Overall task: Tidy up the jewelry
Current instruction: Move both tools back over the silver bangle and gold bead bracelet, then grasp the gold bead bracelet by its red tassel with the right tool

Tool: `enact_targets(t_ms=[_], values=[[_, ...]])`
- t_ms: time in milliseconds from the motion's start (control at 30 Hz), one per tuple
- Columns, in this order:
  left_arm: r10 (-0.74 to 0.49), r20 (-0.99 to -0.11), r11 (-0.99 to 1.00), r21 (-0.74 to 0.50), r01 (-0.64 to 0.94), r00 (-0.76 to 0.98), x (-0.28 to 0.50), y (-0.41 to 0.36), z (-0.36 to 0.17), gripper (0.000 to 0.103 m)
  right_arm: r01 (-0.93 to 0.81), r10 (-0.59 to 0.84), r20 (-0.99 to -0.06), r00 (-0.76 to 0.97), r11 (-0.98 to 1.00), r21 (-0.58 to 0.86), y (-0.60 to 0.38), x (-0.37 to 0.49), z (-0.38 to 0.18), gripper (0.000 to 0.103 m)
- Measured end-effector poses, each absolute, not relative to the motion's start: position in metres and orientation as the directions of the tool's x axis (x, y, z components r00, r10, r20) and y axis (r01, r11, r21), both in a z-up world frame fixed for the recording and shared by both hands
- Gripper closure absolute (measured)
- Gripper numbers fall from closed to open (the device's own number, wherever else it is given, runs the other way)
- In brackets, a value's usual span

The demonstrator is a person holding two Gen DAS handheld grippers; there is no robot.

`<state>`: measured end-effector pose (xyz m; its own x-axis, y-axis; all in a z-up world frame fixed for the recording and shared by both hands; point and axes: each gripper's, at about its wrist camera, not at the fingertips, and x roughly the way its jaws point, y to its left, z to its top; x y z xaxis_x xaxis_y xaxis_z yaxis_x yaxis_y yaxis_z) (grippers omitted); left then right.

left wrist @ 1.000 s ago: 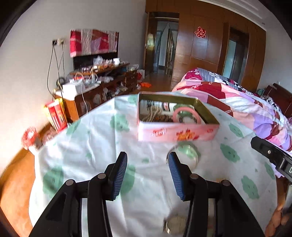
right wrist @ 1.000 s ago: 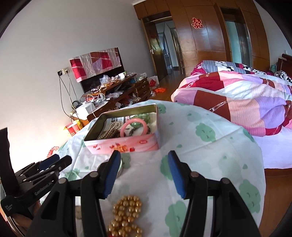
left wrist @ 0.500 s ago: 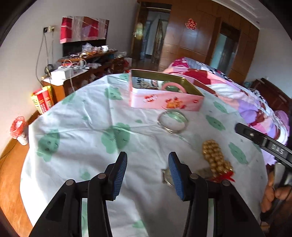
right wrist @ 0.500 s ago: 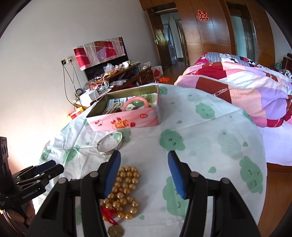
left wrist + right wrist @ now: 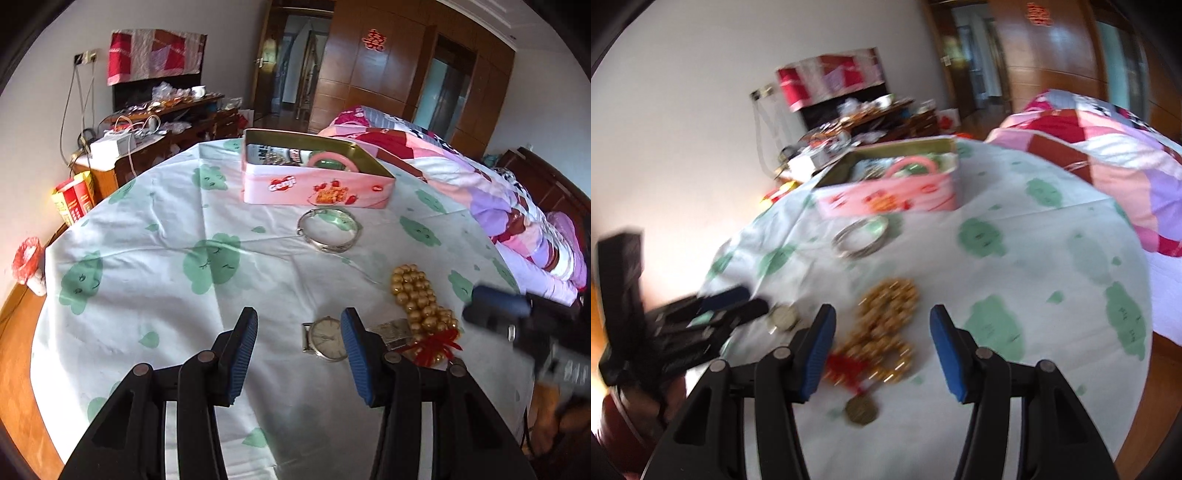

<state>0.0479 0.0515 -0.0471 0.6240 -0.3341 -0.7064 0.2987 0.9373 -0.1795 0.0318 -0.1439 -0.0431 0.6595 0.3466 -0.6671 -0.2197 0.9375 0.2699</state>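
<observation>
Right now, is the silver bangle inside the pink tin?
No, the silver bangle lies on the tablecloth just in front of the pink tin.

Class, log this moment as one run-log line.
left gripper: open, empty | right gripper: open, over gold beads | watch, silver bangle: on table

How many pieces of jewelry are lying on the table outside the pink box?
3: a silver bangle just before the pink box, a gold bead string nearer right, and a watch beside it. More sits inside the box.

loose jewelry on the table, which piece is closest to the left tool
The wristwatch. It lies just ahead of the left tool, by its right finger. The gold bead bracelet is further right, and the silver bangle sits up by the pink tin.
</observation>
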Motion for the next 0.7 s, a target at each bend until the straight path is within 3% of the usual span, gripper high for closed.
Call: enact_targets(t_ms=[100, 367, 467, 500, 700], values=[[-0.328, -0.698, 0.941, -0.185, 0.283, 0.637, 0.047, 0.057, -0.043, 0.055, -0.299, 0.383, -0.684, 0.622, 0.922, 0.244, -0.123, 0.024, -0.046, 0.064], [-0.33, -0.682, 0.942, -0.199, 0.269, 0.653, 0.044, 0.066, -0.037, 0.055, -0.334, 0.343, -0.735, 0.585, 0.928, 0.167, -0.1, 0.026, -0.068, 0.07], [-0.331, -0.683, 0.942, -0.204, 0.265, 0.651, 0.045, 0.067, -0.038, 0.055, -0.33, 0.309, -0.741, 0.596, 0.936, 0.125, -0.1, 0.026, -0.069, 0.09], [-0.332, -0.683, 0.942, -0.206, 0.264, 0.65, 0.045, 0.068, -0.038, 0.055, -0.326, 0.308, -0.744, 0.593, 0.937, 0.127, -0.102, 0.027, -0.068, 0.092], [-0.331, -0.682, 0.943, -0.215, 0.254, 0.652, 0.045, 0.072, -0.038, 0.055, -0.309, 0.342, -0.71, 0.615, 0.934, 0.181, -0.117, 0.027, -0.053, 0.096]])
